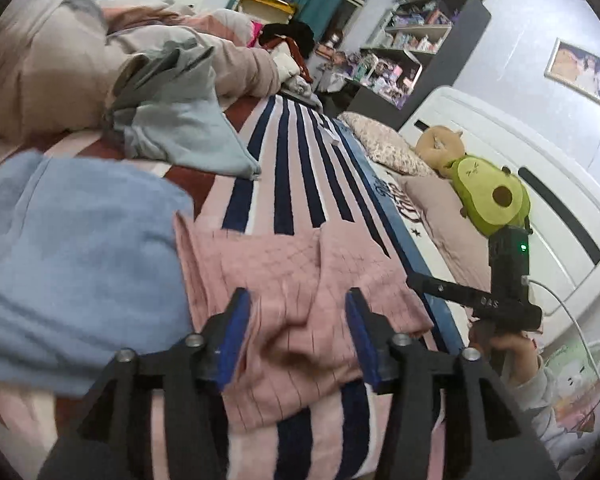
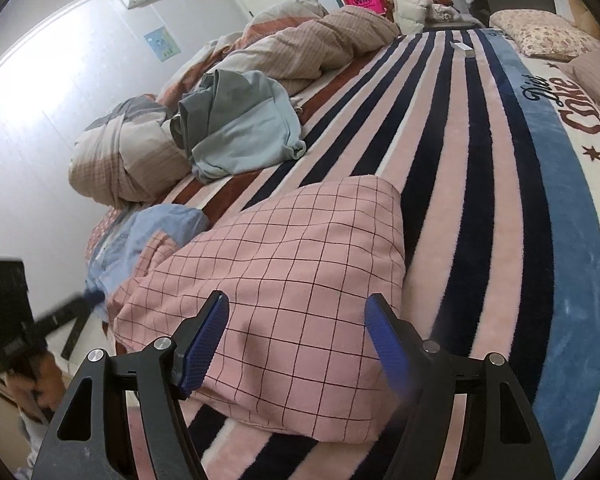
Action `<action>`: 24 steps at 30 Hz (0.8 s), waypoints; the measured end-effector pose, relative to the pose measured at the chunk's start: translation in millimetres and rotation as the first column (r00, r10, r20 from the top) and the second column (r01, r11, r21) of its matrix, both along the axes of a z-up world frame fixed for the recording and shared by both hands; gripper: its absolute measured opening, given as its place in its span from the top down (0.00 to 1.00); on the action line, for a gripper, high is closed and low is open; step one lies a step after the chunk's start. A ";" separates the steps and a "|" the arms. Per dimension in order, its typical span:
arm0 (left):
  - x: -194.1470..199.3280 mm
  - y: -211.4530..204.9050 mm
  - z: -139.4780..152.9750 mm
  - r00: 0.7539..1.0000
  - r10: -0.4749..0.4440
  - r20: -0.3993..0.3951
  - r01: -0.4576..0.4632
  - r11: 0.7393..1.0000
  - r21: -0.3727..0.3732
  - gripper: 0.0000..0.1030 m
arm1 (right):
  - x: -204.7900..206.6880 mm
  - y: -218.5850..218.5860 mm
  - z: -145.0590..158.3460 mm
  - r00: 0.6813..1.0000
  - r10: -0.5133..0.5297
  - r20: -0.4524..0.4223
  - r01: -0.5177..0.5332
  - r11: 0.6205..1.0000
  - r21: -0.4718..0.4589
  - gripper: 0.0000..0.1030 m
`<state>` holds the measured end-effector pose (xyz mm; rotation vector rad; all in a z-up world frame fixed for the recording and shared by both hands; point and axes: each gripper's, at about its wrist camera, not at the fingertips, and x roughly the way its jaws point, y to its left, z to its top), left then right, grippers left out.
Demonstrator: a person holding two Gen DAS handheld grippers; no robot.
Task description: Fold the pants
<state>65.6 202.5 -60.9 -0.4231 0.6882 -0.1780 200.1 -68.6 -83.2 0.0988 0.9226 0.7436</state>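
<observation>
Lying folded on the striped bed cover, the pink checked pants are seen in the right wrist view as a thick bundle whose long axis runs from the lower left of the frame toward the upper right, one rounded corner pointing up and right along the stripes. In the left wrist view the same pants are spread across the lower middle of the frame, with a raised fold running up the centre. The right claw is held over the near part of the bundle, the cloth filling the space behind and between its blue pads; the jaws are parted widely and no cloth is pinched, although whether the left pad brushes the fabric cannot be told. The left claw is likewise placed over the near edge of the pants, its jaws standing moderately apart with the puckered cloth seen between the blue pads, and nothing is clamped; this part of the picture is blurred, so contact cannot be judged. A light blue garment is seen at the left of that frame, just beside the pants, and a grey and pale blue heap of clothes lies farther up the bed against a rumpled duvet. At the right of the left wrist view the other gripper's handle is gripped by a hand, and an avocado plush toy is propped near the white headboard.
</observation>
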 end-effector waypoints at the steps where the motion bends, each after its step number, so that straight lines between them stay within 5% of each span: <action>1: 8.2 -0.1 -0.9 1.000 -0.003 -0.010 0.003 1.000 0.004 0.55 | 0.1 0.6 -0.3 1.000 0.000 -0.001 0.000 1.000 -0.001 0.35; 6: 47.3 -3.4 -26.3 0.991 -0.009 -0.136 0.016 0.999 0.052 0.58 | 2.3 -0.1 -2.0 1.000 -0.007 -0.007 0.007 1.000 0.000 0.35; 8: 47.6 -10.3 -36.7 0.986 -0.067 -0.150 0.071 0.997 0.022 0.67 | 2.9 -1.2 -2.5 1.000 -0.008 -0.011 0.008 1.000 0.004 0.35; 9: 45.8 -14.8 -39.1 0.985 -0.088 -0.151 0.092 0.996 0.019 0.80 | 3.3 -1.4 -2.6 1.000 -0.008 -0.013 0.008 1.000 0.005 0.35; 12: 35.7 -30.1 -42.4 0.982 -0.121 -0.142 0.130 0.990 0.058 0.94 | 4.4 -0.3 -3.3 1.000 -0.005 -0.015 0.005 1.000 0.003 0.35; 17: 14.3 -56.3 -37.8 0.986 -0.139 -0.094 0.154 0.973 0.173 0.97 | 3.1 1.3 -2.6 1.000 -0.001 -0.009 0.001 1.000 -0.002 0.34; 24: 4.4 -26.2 4.2 0.999 0.010 0.038 -0.019 0.971 0.239 0.98 | 4.1 -0.7 -3.4 1.000 -0.008 -0.016 0.009 1.000 0.008 0.34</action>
